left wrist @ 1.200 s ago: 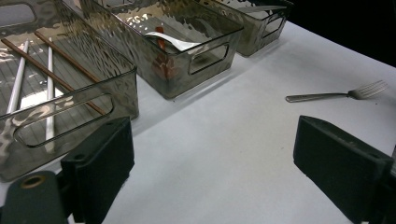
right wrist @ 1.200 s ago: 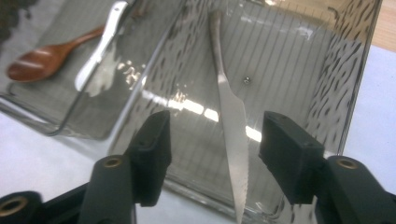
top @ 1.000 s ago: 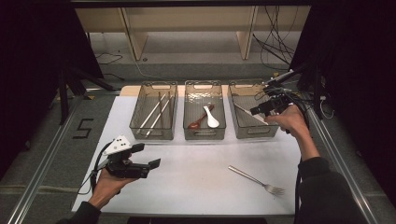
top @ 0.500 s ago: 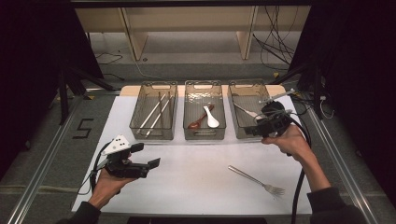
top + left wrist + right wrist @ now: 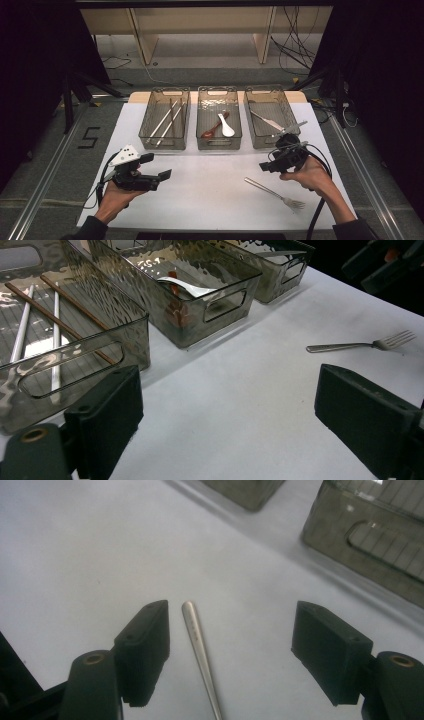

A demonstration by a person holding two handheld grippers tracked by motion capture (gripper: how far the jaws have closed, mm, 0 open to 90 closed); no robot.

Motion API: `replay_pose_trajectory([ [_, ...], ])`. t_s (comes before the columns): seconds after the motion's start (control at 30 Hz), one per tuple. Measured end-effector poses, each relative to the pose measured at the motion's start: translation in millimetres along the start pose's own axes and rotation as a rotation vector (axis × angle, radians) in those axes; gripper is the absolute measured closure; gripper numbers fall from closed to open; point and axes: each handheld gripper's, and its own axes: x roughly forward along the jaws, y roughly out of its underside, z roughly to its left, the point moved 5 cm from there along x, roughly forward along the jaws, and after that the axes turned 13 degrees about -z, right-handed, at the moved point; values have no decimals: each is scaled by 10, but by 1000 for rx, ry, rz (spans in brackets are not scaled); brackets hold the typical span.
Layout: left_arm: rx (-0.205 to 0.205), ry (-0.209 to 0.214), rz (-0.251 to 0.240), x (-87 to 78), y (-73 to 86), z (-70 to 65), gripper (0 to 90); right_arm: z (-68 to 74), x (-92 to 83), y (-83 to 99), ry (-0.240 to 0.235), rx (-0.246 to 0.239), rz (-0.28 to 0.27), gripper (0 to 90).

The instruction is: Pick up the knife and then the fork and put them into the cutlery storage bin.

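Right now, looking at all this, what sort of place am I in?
Probably a lab or recording studio set up for a cutlery-sorting exercise, not a kitchen. A white table holds three clear bins of utensils, black curtains hang at the sides, loose cables lie on the floor, and a person's hand holds the right gripper.

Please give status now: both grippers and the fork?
Right gripper open, jaws astride fork handle, not gripping. Left gripper open, empty. Nothing in the way.
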Motion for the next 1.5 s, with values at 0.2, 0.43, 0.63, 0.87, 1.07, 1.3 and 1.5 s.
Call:
replay_pose_trajectory([
  [0.2, 4, 1, -2, -1, -3, -10, 113, 5, 49, 147, 4, -9, 51, 321],
  [0.43, 7, 3, -1, -3, -4, -12, 113, 20, 100, 287, 11, -34, 112, 341],
  [0.63, 10, 5, -2, -1, -2, -14, 112, 44, 151, 403, 1, -49, 172, 367],
  [0.87, 11, 6, 1, 4, 2, -21, 112, 67, 233, 536, 2, -88, 250, 429],
  [1.07, 12, 7, 4, 6, 5, -21, 112, 71, 295, 641, 8, -104, 312, 507],
  [1.3, 15, 8, 5, 10, 6, -26, 112, 69, 319, 686, 2, -113, 336, 614],
  [1.5, 15, 10, 6, 14, 9, -31, 112, 87, 338, 704, 4, -123, 356, 663],
])
